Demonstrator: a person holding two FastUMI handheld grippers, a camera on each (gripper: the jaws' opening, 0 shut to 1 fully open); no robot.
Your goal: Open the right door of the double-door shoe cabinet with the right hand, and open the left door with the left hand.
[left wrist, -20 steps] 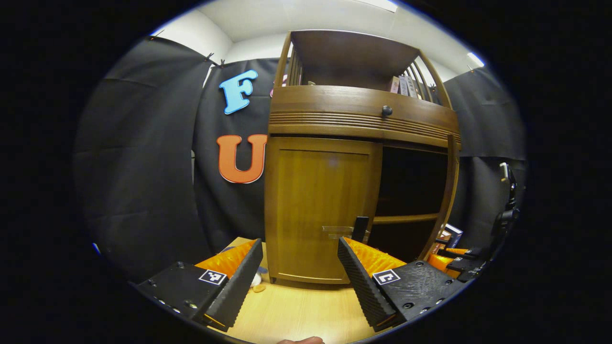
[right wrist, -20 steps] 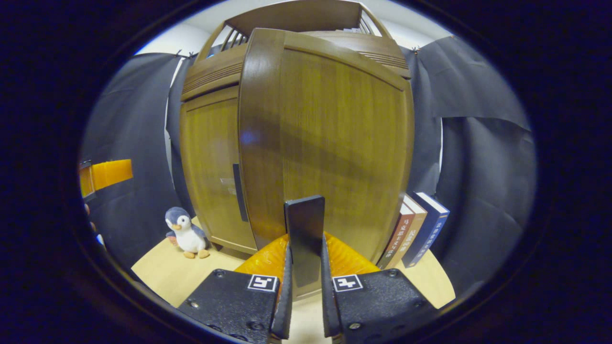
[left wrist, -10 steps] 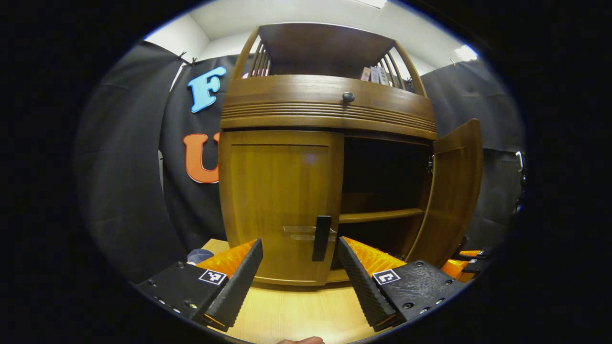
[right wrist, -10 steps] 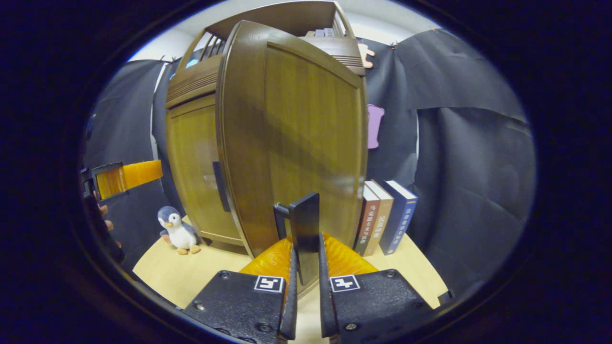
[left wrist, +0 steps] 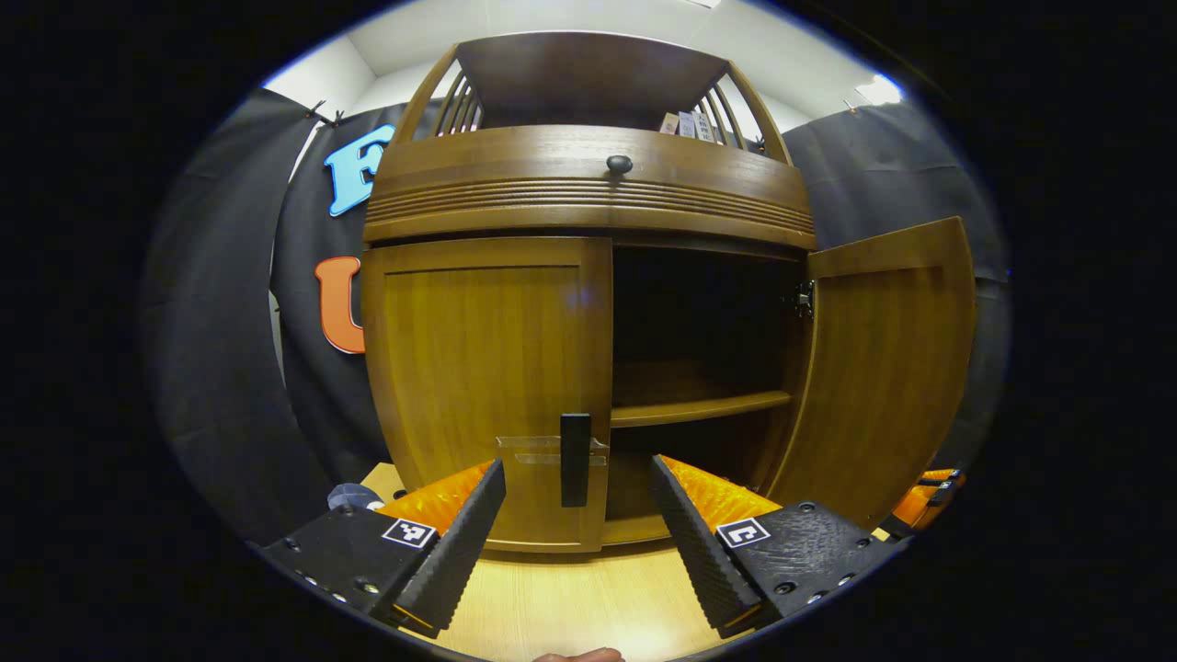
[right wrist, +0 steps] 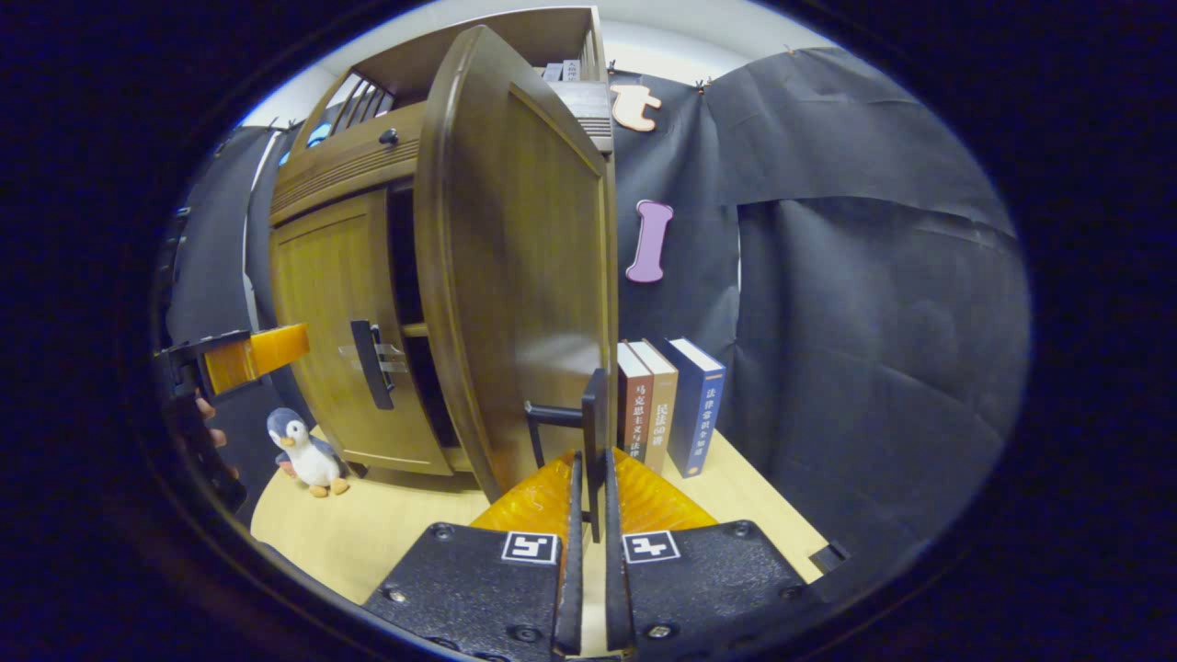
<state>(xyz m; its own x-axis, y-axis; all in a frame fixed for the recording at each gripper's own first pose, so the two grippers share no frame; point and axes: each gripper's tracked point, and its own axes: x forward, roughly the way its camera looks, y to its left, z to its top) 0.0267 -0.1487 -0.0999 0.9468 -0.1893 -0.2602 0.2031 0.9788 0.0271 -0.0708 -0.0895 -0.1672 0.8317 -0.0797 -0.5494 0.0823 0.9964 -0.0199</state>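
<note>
A brown wooden shoe cabinet [left wrist: 588, 193] stands on a light wooden table. Its left door [left wrist: 487, 368] is closed, with a dark upright handle [left wrist: 575, 446] near its inner edge. My left gripper [left wrist: 577, 524] is open, its fingers on either side of that handle and a little short of it. The right door [left wrist: 883, 368] stands swung wide open, showing a dark inside with a shelf [left wrist: 699, 407]. In the right gripper view, my right gripper [right wrist: 588, 515] is shut on the right door's dark handle [right wrist: 593, 432], with the right door [right wrist: 515, 276] edge-on before it.
Three upright books [right wrist: 671, 405] stand on the table [right wrist: 368, 533] right of the cabinet. A small penguin toy [right wrist: 303, 452] sits at its left foot. The left gripper [right wrist: 234, 359] and a hand show at the far left of the right gripper view. Black cloth surrounds the booth.
The right door has swung from half open to wide open, drawn by my right gripper. My left gripper has moved right and closer, so the left door's handle now lies between its fingers.
</note>
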